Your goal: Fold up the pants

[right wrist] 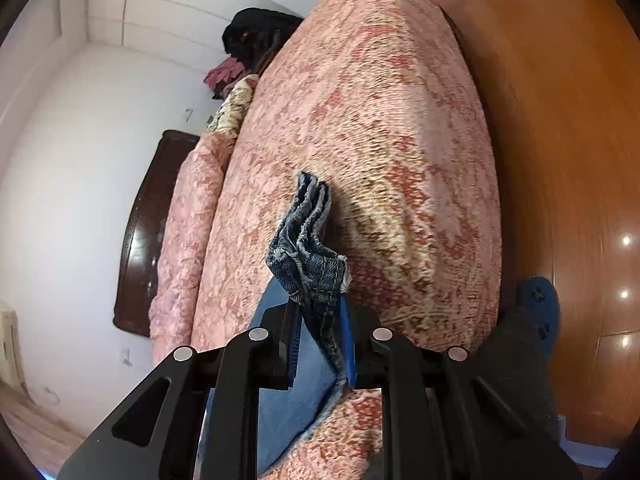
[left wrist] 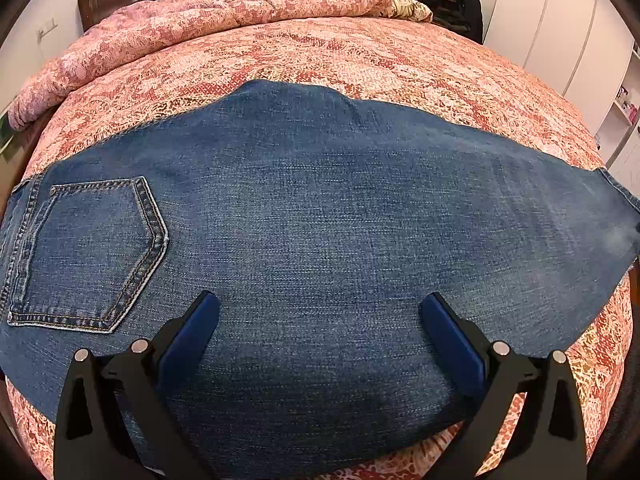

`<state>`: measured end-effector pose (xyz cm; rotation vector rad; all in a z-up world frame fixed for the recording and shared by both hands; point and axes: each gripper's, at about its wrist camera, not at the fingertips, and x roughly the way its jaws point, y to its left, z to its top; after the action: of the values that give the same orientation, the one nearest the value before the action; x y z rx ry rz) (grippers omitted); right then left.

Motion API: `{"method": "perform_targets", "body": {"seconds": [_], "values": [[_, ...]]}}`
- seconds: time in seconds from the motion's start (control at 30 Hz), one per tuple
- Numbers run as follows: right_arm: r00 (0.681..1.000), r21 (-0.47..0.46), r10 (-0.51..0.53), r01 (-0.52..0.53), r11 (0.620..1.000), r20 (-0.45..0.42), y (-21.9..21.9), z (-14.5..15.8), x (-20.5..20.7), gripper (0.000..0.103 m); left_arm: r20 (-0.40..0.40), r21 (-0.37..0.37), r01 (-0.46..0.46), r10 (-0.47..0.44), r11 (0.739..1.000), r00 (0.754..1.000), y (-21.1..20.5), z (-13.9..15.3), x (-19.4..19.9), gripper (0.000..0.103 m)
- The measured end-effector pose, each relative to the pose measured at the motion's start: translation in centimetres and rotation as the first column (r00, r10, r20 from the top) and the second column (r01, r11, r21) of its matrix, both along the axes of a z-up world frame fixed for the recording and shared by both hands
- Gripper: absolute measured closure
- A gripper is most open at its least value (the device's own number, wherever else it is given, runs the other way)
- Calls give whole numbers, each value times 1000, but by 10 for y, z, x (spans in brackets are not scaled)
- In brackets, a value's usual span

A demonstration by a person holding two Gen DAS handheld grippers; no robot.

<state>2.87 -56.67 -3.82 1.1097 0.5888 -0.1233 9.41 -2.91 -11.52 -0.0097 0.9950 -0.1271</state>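
Observation:
Blue jeans [left wrist: 320,216] lie flat across the bed, folded lengthwise, with a back pocket [left wrist: 92,252] at the left and the leg ends at the right. My left gripper [left wrist: 320,316] is open and hovers just above the middle of the jeans, its blue pads [left wrist: 192,336] wide apart. In the right wrist view my right gripper [right wrist: 320,320] is shut on the bunched leg hems [right wrist: 308,248] and holds them lifted off the bed; the rest of the denim [right wrist: 288,392] hangs below.
The bed has a pink and red patterned cover [left wrist: 360,52] and a rolled duvet [left wrist: 180,12] at the headboard. Dark clothes [left wrist: 452,4] lie at the far corner. White wardrobe doors [left wrist: 560,32] stand right. Wooden floor [right wrist: 560,160] and a blue slipper [right wrist: 538,304] are beside the bed.

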Motion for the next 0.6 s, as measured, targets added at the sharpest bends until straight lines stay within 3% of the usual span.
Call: {"method": "perform_targets", "body": {"seconds": [0.4, 0.6], "values": [[980, -89, 196, -193, 977, 30, 62, 43, 45, 87, 14, -6, -3, 3, 1000, 1000, 1, 0, 0, 2], [916, -150, 395, -382, 912, 65, 135, 73, 80, 87, 20, -13, -4, 5, 1000, 1000, 0, 0, 0, 2]]}}
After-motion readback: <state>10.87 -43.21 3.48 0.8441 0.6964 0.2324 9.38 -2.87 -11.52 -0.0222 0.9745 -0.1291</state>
